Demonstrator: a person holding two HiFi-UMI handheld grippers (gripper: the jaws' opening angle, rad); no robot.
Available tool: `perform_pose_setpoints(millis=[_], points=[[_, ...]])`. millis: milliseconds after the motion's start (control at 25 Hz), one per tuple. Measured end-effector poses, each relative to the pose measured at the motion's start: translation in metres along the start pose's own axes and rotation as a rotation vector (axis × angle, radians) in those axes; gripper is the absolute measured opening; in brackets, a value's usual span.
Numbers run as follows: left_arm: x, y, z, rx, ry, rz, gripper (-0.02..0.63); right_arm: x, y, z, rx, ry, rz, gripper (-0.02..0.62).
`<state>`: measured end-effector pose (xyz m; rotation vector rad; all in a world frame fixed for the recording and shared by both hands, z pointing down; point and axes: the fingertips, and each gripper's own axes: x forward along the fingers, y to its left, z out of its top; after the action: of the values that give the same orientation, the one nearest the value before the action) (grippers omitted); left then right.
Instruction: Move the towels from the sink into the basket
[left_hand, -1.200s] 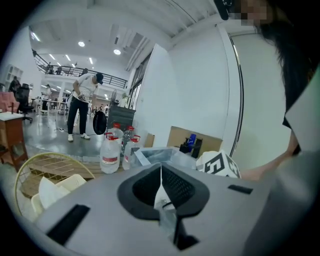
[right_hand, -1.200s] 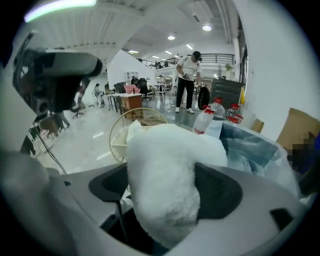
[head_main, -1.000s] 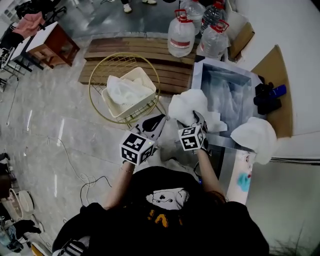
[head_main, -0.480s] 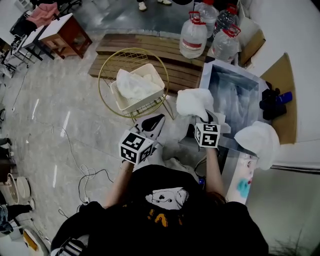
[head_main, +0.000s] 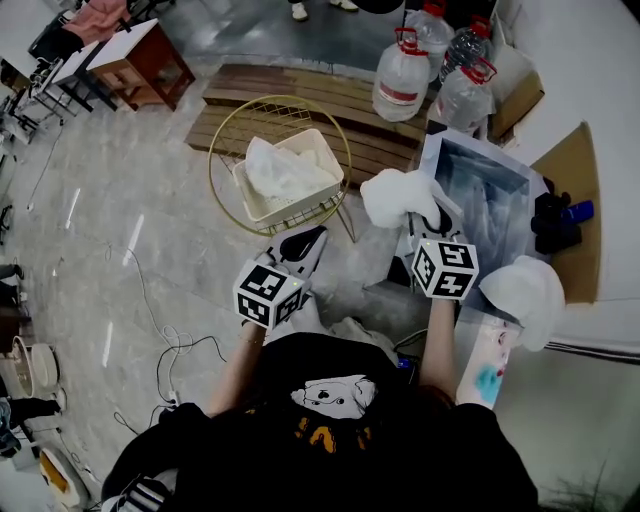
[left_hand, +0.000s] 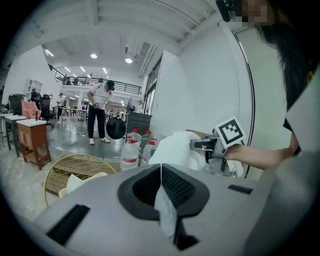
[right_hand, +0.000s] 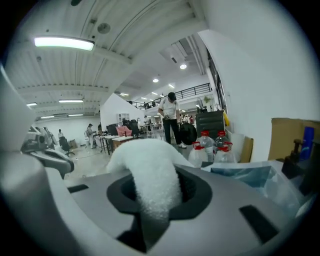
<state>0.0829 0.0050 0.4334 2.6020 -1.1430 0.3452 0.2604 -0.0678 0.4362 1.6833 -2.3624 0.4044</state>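
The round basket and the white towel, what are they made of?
Basket: thin metal wire, it seems, gold finish; you see floor between the bars. Towel: soft white cloth, probably terry; its surface looks fuzzy and it droops.

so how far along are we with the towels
Done: white towels already lie in the basket. In hand: the right claw is shut on another towel, held up beside the sink. Left: carry it over and drop it in, then fetch the loose towel heaped at the sink's near corner. The left claw pinches only a thin white scrap.
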Motion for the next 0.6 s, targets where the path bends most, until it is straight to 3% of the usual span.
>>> perform_pose_setpoints(millis=[200,400,600], points=[[-0.014,0.043,0.003,-0.018,-0.017,0.031,0.009,0.021,0.042,0.050,-0.030,-0.091,0.060,0.086],[-0.030,0.106,0.006,-0.021,-0.023,0.077,0.009,0.057,0.097,0.093,0.010,-0.164,0.161,0.084],[-0.047,0.167,0.006,-0.046,-0.036,0.108,0.009,0.109,0.158,0.110,0.034,-0.160,0.241,0.084]])
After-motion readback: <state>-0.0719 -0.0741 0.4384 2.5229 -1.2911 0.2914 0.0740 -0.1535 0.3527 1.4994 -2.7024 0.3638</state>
